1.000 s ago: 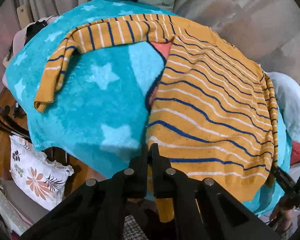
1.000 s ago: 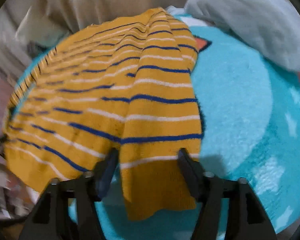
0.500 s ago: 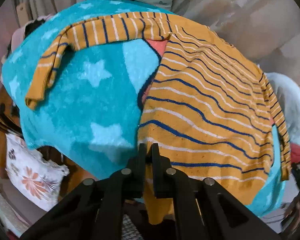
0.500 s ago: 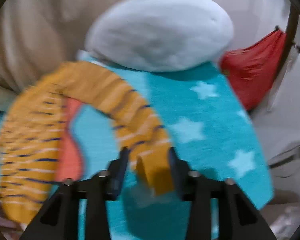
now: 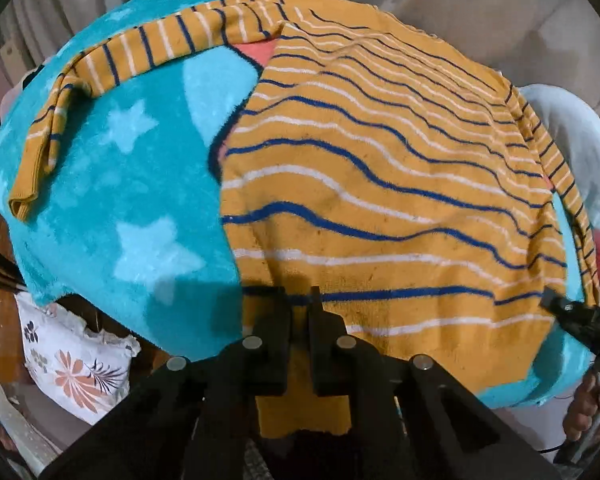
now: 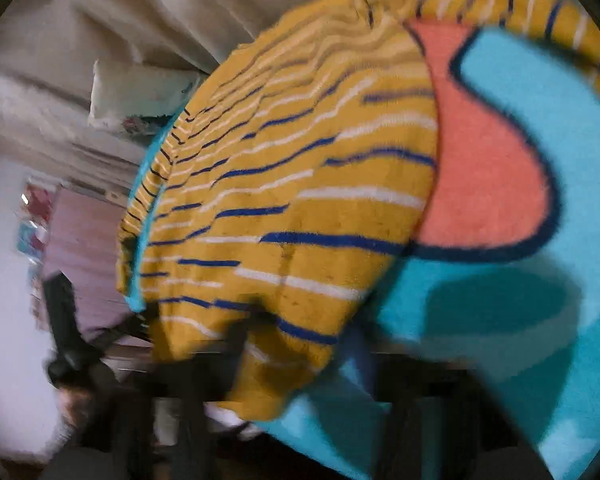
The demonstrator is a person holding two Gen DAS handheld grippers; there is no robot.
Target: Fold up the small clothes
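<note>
**Q:** So, where is the garment?

**A:** A mustard-yellow sweater (image 5: 380,184) with thin navy and white stripes lies spread across a turquoise blanket (image 5: 132,184) printed with pale stars. Its body covers the right half of the blanket. One sleeve (image 5: 112,68) stretches away to the left along the far edge, and its cuff droops down the left side.

**Q:** And the left claw?

**A:** The left gripper (image 5: 300,300) sits at the sweater's near hem, at the left corner. Its two black fingers are pressed together on the hem, and a flap of yellow fabric hangs below them.

**Q:** The right one?

**A:** The right gripper (image 5: 556,304) shows at the far right edge of the left view, its black tip touching the hem's other corner. A person's hand (image 5: 596,404) holds it from below. Its own camera view is heavily blurred; the sweater's hem drapes over dark finger shapes there. Its jaws have just been closing and now stand closed, seemingly on that hem corner.

**Q:** What surrounds it?

**A:** A floral cushion (image 5: 68,364) lies low on the left, a white pillow (image 5: 572,140) lies on the right, and beige cloth (image 5: 480,12) hangs behind.
</note>
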